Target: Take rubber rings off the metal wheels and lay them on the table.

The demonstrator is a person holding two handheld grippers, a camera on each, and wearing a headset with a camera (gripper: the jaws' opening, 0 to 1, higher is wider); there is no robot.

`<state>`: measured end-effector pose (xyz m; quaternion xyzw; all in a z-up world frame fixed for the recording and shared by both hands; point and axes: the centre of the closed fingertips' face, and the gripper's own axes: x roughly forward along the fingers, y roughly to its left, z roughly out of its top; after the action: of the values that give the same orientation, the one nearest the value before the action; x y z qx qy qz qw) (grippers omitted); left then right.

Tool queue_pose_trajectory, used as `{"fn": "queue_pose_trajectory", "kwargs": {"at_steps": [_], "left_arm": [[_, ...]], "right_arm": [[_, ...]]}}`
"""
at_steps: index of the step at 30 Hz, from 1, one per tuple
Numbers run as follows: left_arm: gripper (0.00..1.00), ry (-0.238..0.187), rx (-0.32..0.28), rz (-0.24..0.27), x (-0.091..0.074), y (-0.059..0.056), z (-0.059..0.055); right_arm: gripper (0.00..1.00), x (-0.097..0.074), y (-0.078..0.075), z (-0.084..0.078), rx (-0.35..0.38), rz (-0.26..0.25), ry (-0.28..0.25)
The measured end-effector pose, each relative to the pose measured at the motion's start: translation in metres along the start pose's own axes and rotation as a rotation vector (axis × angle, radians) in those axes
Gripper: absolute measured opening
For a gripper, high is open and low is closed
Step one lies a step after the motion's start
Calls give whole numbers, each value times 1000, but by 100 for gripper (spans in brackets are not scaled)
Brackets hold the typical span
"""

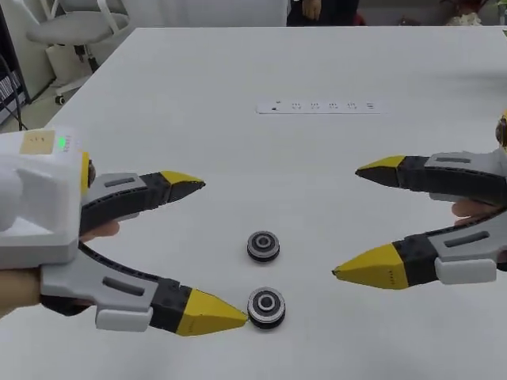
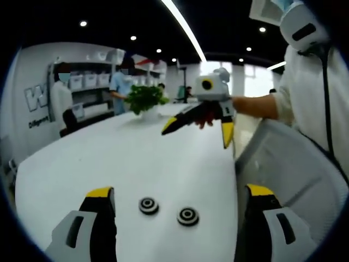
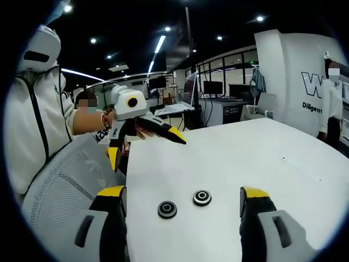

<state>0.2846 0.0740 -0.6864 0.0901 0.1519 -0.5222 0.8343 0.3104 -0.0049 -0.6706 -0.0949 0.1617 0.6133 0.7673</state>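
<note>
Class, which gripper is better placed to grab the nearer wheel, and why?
Probably left. The left gripper is open, its lower tip right beside the nearer wheel; the right gripper, also open, is farther off.

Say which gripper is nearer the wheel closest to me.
Left. The left gripper has one finger beside the near wheel; the right gripper hangs apart on its other side.

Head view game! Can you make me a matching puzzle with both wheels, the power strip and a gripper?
1 nearer wheel
2 farther wheel
3 power strip
4 right gripper

A far up the table
B open, at the picture's right
C by a yellow tip of the left gripper
D alone, between the two grippers

Pairs: 1-C, 2-D, 3-A, 4-B.
</note>
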Motion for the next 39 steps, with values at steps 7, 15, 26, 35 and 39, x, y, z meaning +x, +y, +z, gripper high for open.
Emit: {"fn": "queue_pose_trajectory", "kwargs": {"at_steps": [7,15,26,35,39], "left_arm": [[97,19,-1,-54,14,-12,-7],[93,36,-1,-59,28,-15,-18],[77,38,-17,-86,38,-18,-36],[68,24,-54,-84,43,-16,-43],[59,40,-60,-101,47,-17,-47]], "right_arm": [[70,15,5,-6,-5,50,24],[61,38,19,-22,4,103,40],[53,56,33,-57,-1,144,108],[45,64,37,-73,10,154,127],[41,66,38,-83,7,165,150]]}}
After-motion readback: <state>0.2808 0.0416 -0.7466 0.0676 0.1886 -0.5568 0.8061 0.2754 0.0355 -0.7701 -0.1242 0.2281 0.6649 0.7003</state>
